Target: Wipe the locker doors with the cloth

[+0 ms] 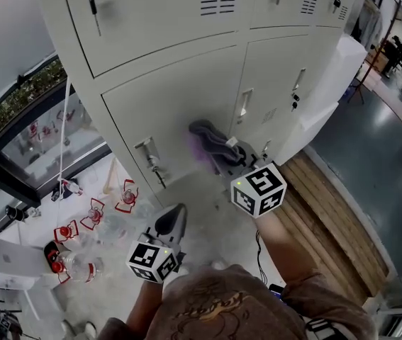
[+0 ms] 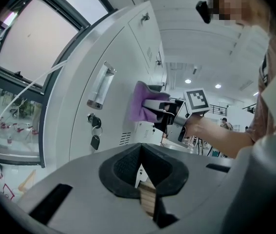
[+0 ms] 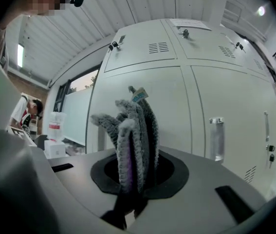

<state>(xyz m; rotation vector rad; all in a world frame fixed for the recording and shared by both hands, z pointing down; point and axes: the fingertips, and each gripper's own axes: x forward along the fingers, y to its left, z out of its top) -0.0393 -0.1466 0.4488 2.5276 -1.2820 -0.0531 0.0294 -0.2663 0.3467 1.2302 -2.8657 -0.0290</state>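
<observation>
Right tool (image 3: pixel 132 194): jaws clamped on a bunched grey-and-purple microfibre cloth (image 3: pixel 134 130). Loose folds stand up out of the grip, with a small white tag at the top.

Cloth is pressed against the face of a lower pale-grey metal locker door (image 1: pixel 179 98). It sits between that door's chrome recessed handle (image 2: pixel 100 87), with its dark hanging keys (image 2: pixel 95 135), and the matching handle of the neighbouring door (image 1: pixel 245 105).

Left tool (image 2: pixel 145 189): jaws together on nothing. It hangs low, clear of the lockers, and points along the door.

Risks as I judge them:
- I'm gripping a wad, not a flat pad. Drag across the paint could tug folds free and pull the cloth out of the jaws.
- A wide sweep to either side could snag a loose fold or the tag on a handle or the keys.
- If I press hard and the wad shifts, the bare jaw tips could scrape the door.
</observation>
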